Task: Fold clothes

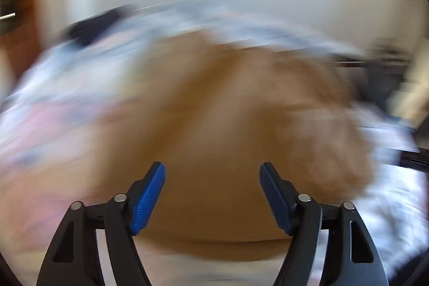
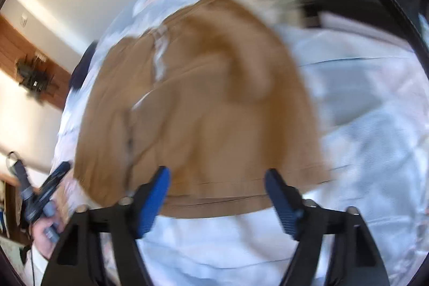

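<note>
I see my left claw (image 1: 211,195) and right claw (image 2: 217,199) both spread wide, gripping nothing. The tan garment (image 2: 198,103) lies on the pale bed (image 2: 375,125) just ahead of each, blurred.

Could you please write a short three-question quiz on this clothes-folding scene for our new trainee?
1. True or false: the right gripper is clamped on the tan garment.
2. What lies under the garment: A) bare wood, B) a pale patterned bed cover, C) a carpet?
3. Which device shows at the lower left of the right wrist view?

Key: 1 false, its jaws stand apart with nothing between them; 2 B; 3 the left gripper, in a hand.
</note>
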{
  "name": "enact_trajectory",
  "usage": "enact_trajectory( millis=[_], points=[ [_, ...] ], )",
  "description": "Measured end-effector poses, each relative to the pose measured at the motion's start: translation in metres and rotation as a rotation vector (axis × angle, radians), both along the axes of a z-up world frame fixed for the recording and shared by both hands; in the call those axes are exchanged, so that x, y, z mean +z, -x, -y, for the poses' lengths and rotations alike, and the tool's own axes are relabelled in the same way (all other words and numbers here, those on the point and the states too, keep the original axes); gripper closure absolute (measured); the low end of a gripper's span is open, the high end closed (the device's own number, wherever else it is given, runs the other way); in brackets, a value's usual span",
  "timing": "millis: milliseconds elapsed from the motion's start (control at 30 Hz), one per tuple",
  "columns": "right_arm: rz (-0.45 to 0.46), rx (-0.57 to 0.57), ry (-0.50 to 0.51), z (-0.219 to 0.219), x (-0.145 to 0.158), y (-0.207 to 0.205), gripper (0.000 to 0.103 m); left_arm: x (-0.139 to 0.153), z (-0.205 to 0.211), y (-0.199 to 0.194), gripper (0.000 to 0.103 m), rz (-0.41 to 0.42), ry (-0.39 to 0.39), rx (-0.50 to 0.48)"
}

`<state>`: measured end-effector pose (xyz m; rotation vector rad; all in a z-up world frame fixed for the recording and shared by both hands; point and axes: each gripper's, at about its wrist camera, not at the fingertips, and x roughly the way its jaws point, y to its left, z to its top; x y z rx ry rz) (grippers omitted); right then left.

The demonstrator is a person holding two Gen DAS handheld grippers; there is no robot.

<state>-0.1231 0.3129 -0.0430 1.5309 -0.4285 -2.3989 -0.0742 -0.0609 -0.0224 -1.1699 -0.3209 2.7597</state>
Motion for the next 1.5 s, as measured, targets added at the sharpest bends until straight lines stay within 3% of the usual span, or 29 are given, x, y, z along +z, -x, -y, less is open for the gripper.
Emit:
enact_trajectory(
  millis=[67,133,233,300,333,433,467,567,633,767,900,1033,1133,1200,1367,1500],
  points=[
    [-0.032,-0.026,-0.013,-0.015,-0.003,-0.004,0.019,0.004,-0.053,0.002,0.023,0.004,-0.085,-0.153],
    [-0.066,-0.080,0.064,-0.031,-0.012,-0.008,0.019,-0.004,-0.092,0.005,0.023,0.035,-0.109,-0.225],
    [-0.047,-0.090,0.113,-0.055,-0.028,-0.003,0.019,-0.037,-0.126,0.015,0.023,0.184,-0.086,-0.097],
    [-0.044,-0.042,0.041,-0.054,-0.036,-0.006,0.020,-0.057,-0.132,0.011,0.027,0.238,0.014,0.009],
    [-0.058,-0.012,-0.014,-0.054,-0.038,-0.011,0.021,-0.057,-0.140,0.004,0.027,0.218,0.079,0.006],
    [-0.154,0.075,-0.199,-0.052,-0.042,-0.028,0.025,-0.057,-0.163,-0.014,0.027,0.114,0.327,-0.092],
    [-0.182,0.101,-0.257,-0.050,-0.044,-0.032,0.029,-0.056,-0.170,-0.019,0.027,0.072,0.369,-0.150],
    [-0.156,0.097,-0.249,-0.051,-0.056,-0.028,0.047,-0.060,-0.153,-0.006,0.030,0.043,0.269,-0.191],
    [-0.146,0.098,-0.264,-0.049,-0.062,-0.024,0.047,-0.066,-0.142,0.002,0.031,0.057,0.191,-0.154],
    [-0.140,0.125,-0.287,-0.048,-0.068,-0.027,0.047,-0.086,-0.126,0.013,0.039,0.119,0.180,-0.097],
    [-0.149,0.120,-0.296,-0.044,-0.068,-0.024,0.046,-0.087,-0.119,0.023,0.039,0.111,0.141,-0.074],
    [-0.152,0.120,-0.313,-0.041,-0.069,-0.022,0.047,-0.090,-0.124,0.025,0.042,0.124,0.196,-0.069],
    [-0.148,0.111,-0.295,-0.043,-0.067,-0.022,0.047,-0.086,-0.117,0.028,0.063,0.106,0.216,-0.025],
    [-0.151,0.103,-0.279,-0.045,-0.065,-0.021,0.047,-0.091,-0.106,0.033,0.095,0.141,0.163,-0.003],
    [-0.153,0.085,-0.254,-0.051,-0.061,-0.021,0.047,-0.087,-0.088,0.027,0.099,0.145,0.012,-0.001],
    [-0.163,0.069,-0.228,-0.058,-0.058,-0.023,0.047,-0.075,-0.100,0.014,0.100,0.122,0.056,-0.053]
  ],
)
